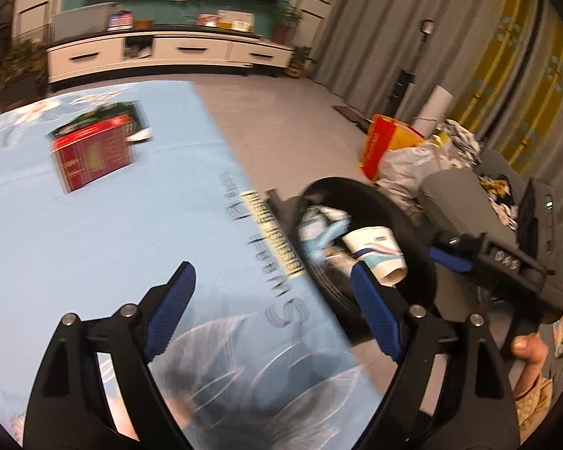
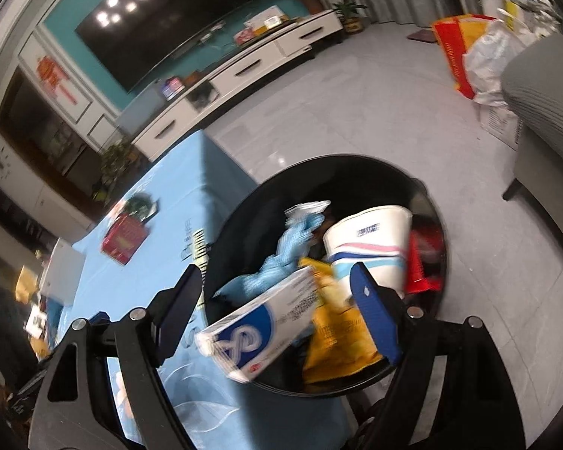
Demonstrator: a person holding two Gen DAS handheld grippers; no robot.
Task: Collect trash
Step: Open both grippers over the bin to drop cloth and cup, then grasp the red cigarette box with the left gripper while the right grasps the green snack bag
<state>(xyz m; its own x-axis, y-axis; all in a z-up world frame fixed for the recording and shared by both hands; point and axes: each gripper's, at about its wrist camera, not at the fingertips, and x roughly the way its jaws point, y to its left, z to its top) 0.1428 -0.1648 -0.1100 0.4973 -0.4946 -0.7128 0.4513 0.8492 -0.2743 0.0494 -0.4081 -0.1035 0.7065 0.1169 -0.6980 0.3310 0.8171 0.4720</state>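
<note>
Trash fills the black bin [image 2: 424, 195] standing on the floor just beside the edge of the blue-clothed table [image 2: 161, 225]. The right wrist view looks down into it: a white-and-blue carton [image 2: 259, 326] lies tilted at the near side, blurred, overlapping the near rim, and whether it rests on the pile cannot be told. Behind it sit a yellow wrapper [image 2: 337, 337], a light-blue cloth [image 2: 281, 262], a white paper cup [image 2: 368, 247] lying on its side, and something red [image 2: 420, 262] against the far right wall.

From the left wrist view only part of that shows: the bin [image 1: 379, 198] is seen from the table side, with the cup [image 1: 375, 251] and a scrap of the blue cloth [image 1: 319, 243] visible; the carton, wrapper and red piece are hidden. This view alone shows the right gripper [image 1: 450, 255] from outside, reaching over the bin's rim.

The right gripper [image 2: 277, 315] hovers above the bin with its jaws spread wide and nothing between the pads. The left gripper [image 1: 274, 311] is also wide apart and empty, over the table's edge with its right finger overlapping the bin.

Farther back on the cloth rests a red box [image 1: 90, 153], also visible from the right wrist [image 2: 125, 238].
</note>
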